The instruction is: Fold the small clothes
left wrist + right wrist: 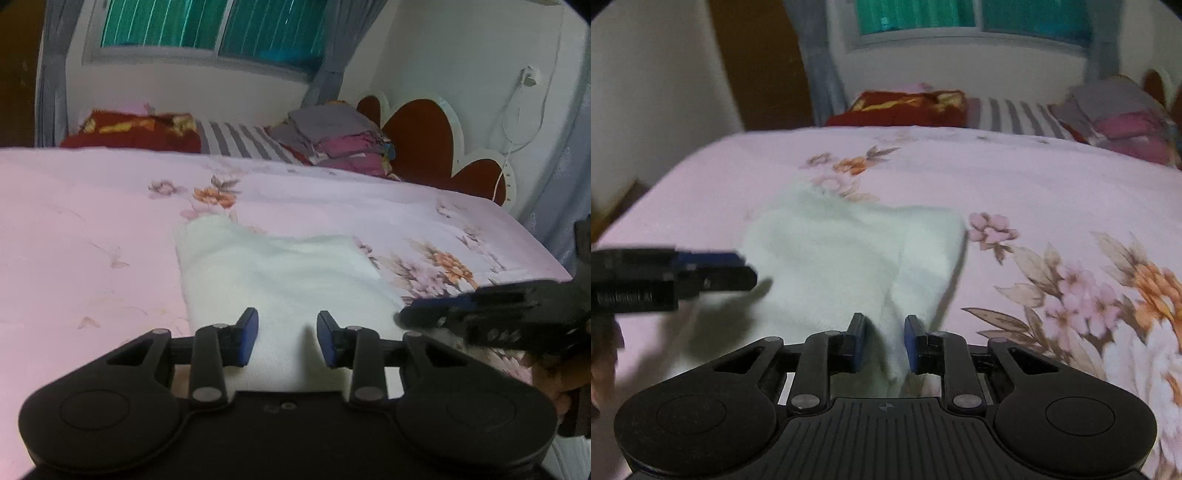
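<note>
On the pink floral bedsheet (pixel 92 229) lies a white cloth (pixel 273 273). The left gripper (pixel 287 338) and right gripper (pixel 884 341) each pinch its near edge, fingers narrow.

I see a bed (pixel 92 221) in a pink floral sheet; on it lies a white cloth (pixel 280 273), with folded clothes (pixel 332 144) at the far edge.

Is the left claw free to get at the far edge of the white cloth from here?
Probably yes: the bedspread around the white cloth is bare, and nothing lies between the left claw and that edge.
</note>
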`<action>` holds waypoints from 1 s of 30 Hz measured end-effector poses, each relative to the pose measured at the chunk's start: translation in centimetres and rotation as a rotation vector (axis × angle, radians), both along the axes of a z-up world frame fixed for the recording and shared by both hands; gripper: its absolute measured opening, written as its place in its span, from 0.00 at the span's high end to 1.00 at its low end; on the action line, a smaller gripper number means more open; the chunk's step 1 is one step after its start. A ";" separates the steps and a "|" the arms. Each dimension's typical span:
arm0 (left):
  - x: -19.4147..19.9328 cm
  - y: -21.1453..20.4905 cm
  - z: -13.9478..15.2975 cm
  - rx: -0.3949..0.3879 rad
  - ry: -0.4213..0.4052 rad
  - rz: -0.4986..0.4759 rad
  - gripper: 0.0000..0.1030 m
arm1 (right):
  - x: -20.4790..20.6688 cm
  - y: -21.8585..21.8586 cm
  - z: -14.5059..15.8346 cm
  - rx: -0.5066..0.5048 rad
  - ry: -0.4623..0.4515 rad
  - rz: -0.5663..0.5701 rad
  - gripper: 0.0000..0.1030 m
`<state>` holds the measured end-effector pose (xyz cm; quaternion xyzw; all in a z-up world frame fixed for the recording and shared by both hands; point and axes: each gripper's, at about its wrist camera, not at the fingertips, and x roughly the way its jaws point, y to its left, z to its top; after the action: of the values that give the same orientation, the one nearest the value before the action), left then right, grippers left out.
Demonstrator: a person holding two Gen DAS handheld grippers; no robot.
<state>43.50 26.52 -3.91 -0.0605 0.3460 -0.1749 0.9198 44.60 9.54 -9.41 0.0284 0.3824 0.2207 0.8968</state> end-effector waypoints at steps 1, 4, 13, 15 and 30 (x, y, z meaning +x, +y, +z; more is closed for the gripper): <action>-1.1 0.1 0.3 0.012 -0.009 0.014 0.68 | -1.0 -0.1 1.0 0.020 -0.033 0.010 0.80; -4.9 1.1 0.1 0.005 -0.002 0.066 0.68 | -4.1 -0.1 2.2 0.055 -0.056 0.081 0.80; -9.7 1.0 -1.2 0.073 0.078 0.182 0.68 | -6.9 -1.3 -1.8 -0.039 0.008 -0.059 0.80; -11.3 0.8 -0.6 0.075 0.075 0.186 0.68 | -7.9 -2.9 -0.9 0.058 0.017 -0.088 0.80; -24.6 -5.3 6.2 0.087 -0.047 0.226 0.18 | -24.5 -5.5 6.5 0.062 -0.051 -0.107 0.79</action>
<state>18.86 21.17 2.32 -0.0548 0.3224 -0.0564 0.9433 20.14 4.07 -2.88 0.0708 0.3505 0.1847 0.9154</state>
